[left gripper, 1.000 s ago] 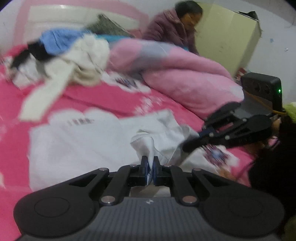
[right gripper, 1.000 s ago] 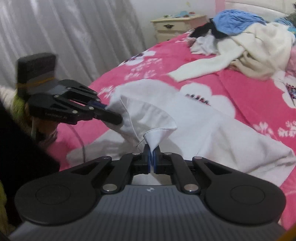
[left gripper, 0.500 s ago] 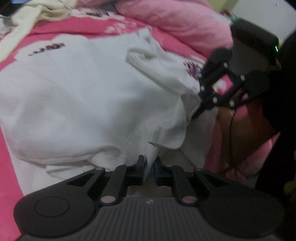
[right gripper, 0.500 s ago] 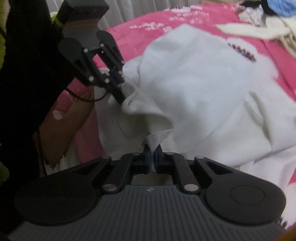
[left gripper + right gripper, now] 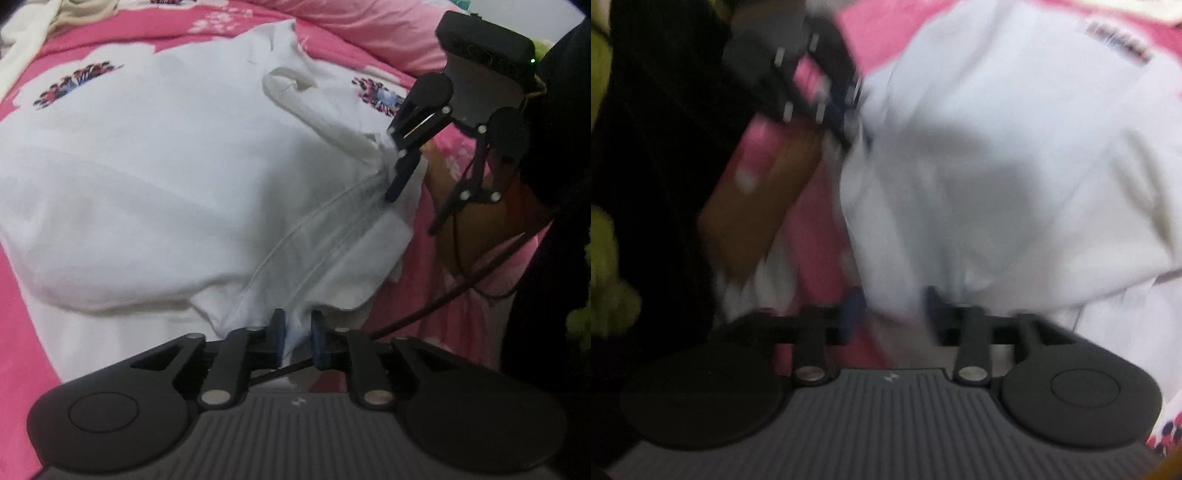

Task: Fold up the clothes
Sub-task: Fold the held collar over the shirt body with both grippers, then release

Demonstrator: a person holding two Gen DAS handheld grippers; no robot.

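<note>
A white garment lies spread on the pink flowered bed cover, with its near edge folded over itself. My left gripper sits low at that folded edge. Its jaws are opening, and a bit of white cloth hangs loosely between the pads. My right gripper is blurred; its jaws are opening wide, with the garment's edge between them but not pinched. Each gripper shows in the other's view: the right gripper at the garment's right corner, the left gripper at its far corner.
A pink duvet lies bunched at the back, and a cream garment at the top left. A person's hand and dark sleeve stand close at the bed's right edge, with a cable running across.
Both grippers have come down to the bed with the garment's lifted edge, laying it over the rest. Both sets of jaws, shut on cloth before, have parted, the right one widely.
</note>
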